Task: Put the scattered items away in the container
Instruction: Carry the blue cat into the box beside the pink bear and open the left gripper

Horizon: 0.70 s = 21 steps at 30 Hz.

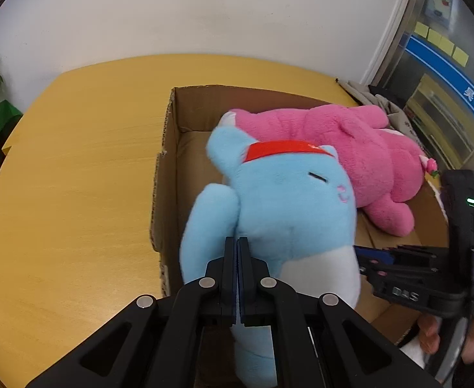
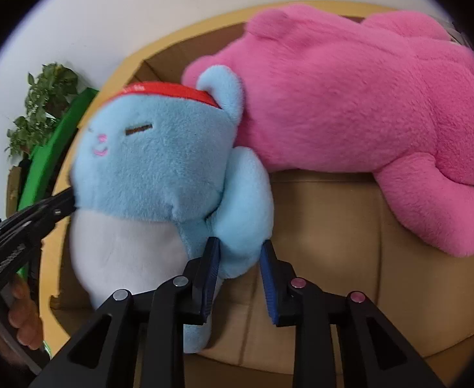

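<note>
Cardboard box [image 1: 167, 174] holds pink plush [image 1: 350, 158]; blue plush [image 1: 279, 213] over it. Left gripper [image 1: 238, 252] pinches blue plush; right gripper [image 2: 240, 258] parted around its arm.

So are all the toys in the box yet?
Almost. The pink plush already lies in the cardboard box. The blue plush is over the box, pinched by the left gripper, with the right gripper open around its arm. It just needs letting go; no other loose toys show.

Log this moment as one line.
left hand-held gripper: shut on blue plush | right hand-held gripper: open around its arm | over box | pink plush: in box
</note>
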### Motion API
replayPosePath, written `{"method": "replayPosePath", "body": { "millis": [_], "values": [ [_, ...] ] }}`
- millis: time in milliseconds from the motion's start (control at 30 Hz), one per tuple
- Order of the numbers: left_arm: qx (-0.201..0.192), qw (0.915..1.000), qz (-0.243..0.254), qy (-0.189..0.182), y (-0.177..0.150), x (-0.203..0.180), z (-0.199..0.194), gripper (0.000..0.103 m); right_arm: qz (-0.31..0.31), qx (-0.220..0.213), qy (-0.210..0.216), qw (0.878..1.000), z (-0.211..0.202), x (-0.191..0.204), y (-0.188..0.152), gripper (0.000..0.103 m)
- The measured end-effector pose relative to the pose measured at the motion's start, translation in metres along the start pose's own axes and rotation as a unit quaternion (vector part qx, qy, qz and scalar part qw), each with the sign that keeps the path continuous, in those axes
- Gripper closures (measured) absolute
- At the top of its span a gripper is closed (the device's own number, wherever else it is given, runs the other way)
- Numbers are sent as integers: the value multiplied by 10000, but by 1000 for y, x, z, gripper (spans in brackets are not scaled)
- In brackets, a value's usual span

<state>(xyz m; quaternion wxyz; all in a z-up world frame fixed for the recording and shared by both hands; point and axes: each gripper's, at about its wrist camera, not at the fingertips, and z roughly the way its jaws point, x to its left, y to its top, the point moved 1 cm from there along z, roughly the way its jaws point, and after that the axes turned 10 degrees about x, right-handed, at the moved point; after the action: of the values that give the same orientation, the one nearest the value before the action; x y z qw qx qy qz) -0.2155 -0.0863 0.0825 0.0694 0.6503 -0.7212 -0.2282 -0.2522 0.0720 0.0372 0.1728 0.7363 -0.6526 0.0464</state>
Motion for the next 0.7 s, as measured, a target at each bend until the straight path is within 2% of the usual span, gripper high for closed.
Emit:
{"method": "replayPosePath", "body": {
  "millis": [67, 133, 267, 333, 400, 467, 500, 533, 600, 700],
  "values": [
    [-77, 10000, -8, 11, -1, -3, -5, 103, -142, 191, -40, 9997, 9, 0, 7, 81],
    [-164, 9998, -37, 57, -2, -6, -9, 98, -356, 321, -46, 9988, 16, 6, 15, 81],
    [-263, 9986, -78, 450, -4, -5, -14, 98, -800, 429, 139, 9958, 22, 28, 13, 83],
    [-315, 9989, -135, 305, -5, -1, -18, 98, -898, 440, 435, 9940, 24, 33, 8, 82],
    [-417, 9990, -112, 150, -7, -2, -25, 97, -784, 314, 467, 9953, 20, 26, 4, 80],
    [-493, 9987, 6, 120, -9, -7, -30, 80, -738, 84, 542, 9958, 4, 21, -4, 55],
    [-491, 9987, 53, 106, -9, -10, -29, 61, -725, -104, 533, 9959, -9, 18, -10, 34],
    [-461, 9988, 101, 102, -8, -12, -26, 52, -689, -328, 421, 9962, -25, 14, -17, 23],
    [-304, 9994, 113, 94, -6, -14, -13, 51, -735, -691, 132, 9948, -54, 5, -29, 23],
    [-267, 9996, -134, -22, -6, -7, -6, 51, -936, -916, -140, 9913, -86, -25, -39, 23]
  ]
}}
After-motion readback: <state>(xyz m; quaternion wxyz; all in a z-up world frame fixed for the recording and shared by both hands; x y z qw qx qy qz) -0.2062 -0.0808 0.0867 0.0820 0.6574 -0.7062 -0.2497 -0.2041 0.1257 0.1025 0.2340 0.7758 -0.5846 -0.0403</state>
